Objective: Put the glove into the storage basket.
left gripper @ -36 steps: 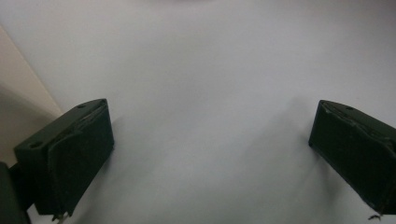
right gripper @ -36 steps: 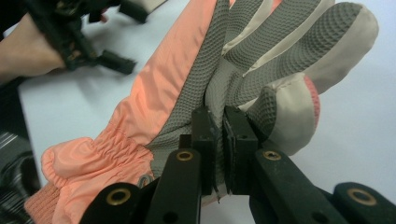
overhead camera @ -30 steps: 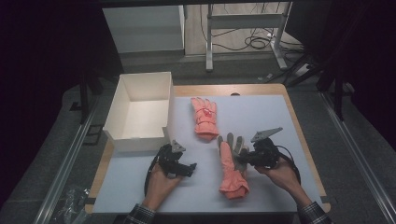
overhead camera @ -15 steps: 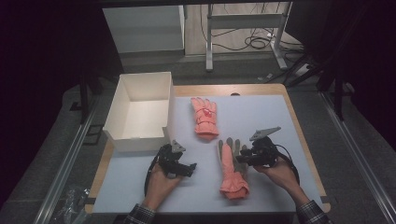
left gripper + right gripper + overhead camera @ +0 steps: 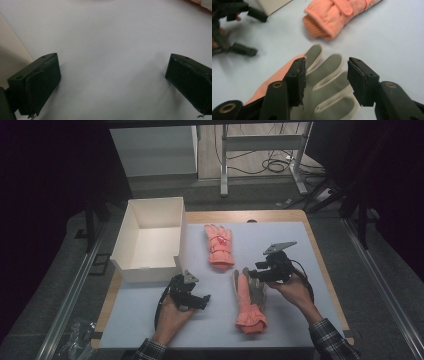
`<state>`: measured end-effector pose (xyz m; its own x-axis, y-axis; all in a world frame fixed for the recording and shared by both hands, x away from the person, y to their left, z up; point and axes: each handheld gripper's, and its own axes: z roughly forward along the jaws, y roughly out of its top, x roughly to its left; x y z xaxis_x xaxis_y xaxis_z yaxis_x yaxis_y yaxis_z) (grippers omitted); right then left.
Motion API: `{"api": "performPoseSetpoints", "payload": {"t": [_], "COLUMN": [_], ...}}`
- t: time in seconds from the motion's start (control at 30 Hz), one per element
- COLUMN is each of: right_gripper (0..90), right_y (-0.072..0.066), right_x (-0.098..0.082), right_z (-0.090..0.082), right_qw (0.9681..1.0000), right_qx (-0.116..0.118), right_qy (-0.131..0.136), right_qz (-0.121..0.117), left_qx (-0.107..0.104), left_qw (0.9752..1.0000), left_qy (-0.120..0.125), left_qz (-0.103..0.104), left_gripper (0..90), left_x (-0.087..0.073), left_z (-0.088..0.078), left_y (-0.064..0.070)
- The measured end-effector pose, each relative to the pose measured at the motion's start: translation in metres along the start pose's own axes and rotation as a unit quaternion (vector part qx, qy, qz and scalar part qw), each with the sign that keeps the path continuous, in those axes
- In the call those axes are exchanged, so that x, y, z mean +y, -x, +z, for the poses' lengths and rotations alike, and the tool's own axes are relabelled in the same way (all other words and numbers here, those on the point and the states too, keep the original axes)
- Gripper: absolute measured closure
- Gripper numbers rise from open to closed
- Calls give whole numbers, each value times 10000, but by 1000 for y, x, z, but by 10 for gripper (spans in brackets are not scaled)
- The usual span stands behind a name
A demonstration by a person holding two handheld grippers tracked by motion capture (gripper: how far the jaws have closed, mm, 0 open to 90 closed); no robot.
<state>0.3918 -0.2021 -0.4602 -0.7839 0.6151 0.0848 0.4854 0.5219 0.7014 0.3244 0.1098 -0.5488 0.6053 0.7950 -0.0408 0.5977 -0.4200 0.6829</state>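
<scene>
Fingers (image 5: 297, 77) of the right gripper (image 5: 257, 275) are seen parted, having just been opening, with the near glove (image 5: 248, 301) lying released beneath them, untouched by the pads. That glove is laid palm-up on the white mat (image 5: 300, 320), its long axis running from the cuff at 6 o'clock to the fingertips at 12 o'clock, directly under the right gripper. A re-grasp would be judged easiest from this hand. The left gripper (image 5: 200, 301) is held spread and empty at 9 o'clock of the glove, well apart.
</scene>
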Motion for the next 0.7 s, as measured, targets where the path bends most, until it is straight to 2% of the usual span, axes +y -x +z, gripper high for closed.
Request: {"api": "performPoseSetpoints", "payload": {"t": [0.23, 0.37, 0.7], "right_gripper": [425, 379, 345], "right_y": [7, 12, 15], "right_x": [15, 28, 53], "right_z": [14, 28, 53], "right_qw": [9998, 9996, 9994], "right_qx": [-146, -239, -265], "right_qy": [103, 151, 211], "right_qz": [-2, 8, 1], "left_qx": [-4, -8, -7], "left_qw": [10000, 10000, 10000], "left_qy": [-3, -4, -3], "left_qz": [23, 7, 10], "left_gripper": [2, 2, 2], "left_x": [0, 0, 0], "left_z": [0, 0, 0], "left_y": [0, 0, 0]}}
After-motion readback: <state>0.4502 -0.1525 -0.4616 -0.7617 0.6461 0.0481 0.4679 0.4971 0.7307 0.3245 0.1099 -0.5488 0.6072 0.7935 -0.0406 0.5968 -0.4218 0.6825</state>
